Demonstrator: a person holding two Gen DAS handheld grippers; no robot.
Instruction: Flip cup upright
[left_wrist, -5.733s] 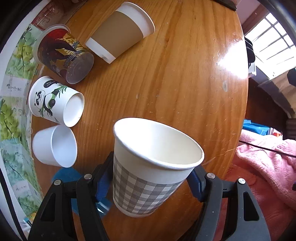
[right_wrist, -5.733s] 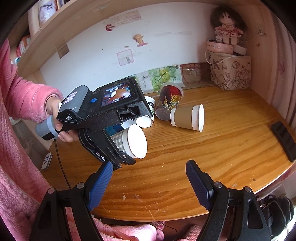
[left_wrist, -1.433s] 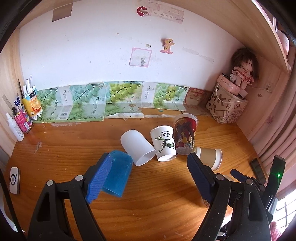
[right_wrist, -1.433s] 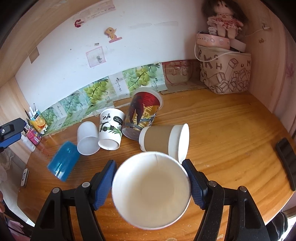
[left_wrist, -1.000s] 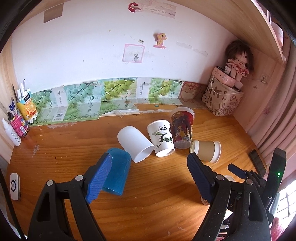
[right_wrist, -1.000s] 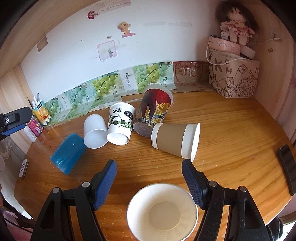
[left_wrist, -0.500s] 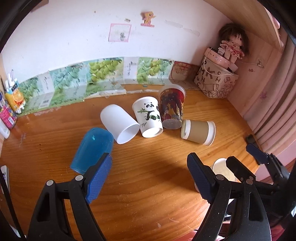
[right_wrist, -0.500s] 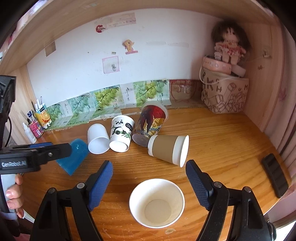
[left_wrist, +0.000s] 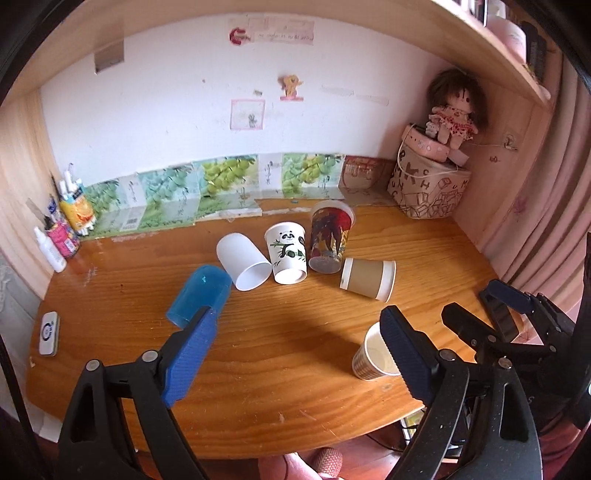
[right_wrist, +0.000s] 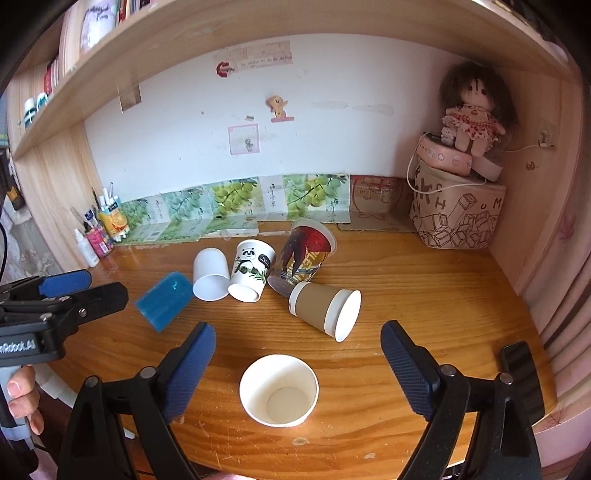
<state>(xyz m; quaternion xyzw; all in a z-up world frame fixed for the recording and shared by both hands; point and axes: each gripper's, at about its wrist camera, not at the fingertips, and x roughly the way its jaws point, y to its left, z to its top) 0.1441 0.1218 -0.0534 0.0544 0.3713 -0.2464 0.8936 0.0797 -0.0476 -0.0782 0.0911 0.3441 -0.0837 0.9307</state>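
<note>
Right wrist view: checked paper cup (right_wrist: 279, 390) stands upright on the surface (right_wrist: 424, 295), lower centre — right gripper (right_wrist: 297, 363) wide apart, clear of it; left gripper (left_wrist: 295, 345) also apart, empty — task looks done.

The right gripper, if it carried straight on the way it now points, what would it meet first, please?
Probably the brown-sleeved cup lying on its side, just beyond the upright cup that sits low between the open right gripper fingers; depth is uncertain.

Both the left gripper (left_wrist: 297, 347) and right gripper (right_wrist: 297, 363) hover with fingers (right_wrist: 406, 363) spread wide, holding nothing.
</note>
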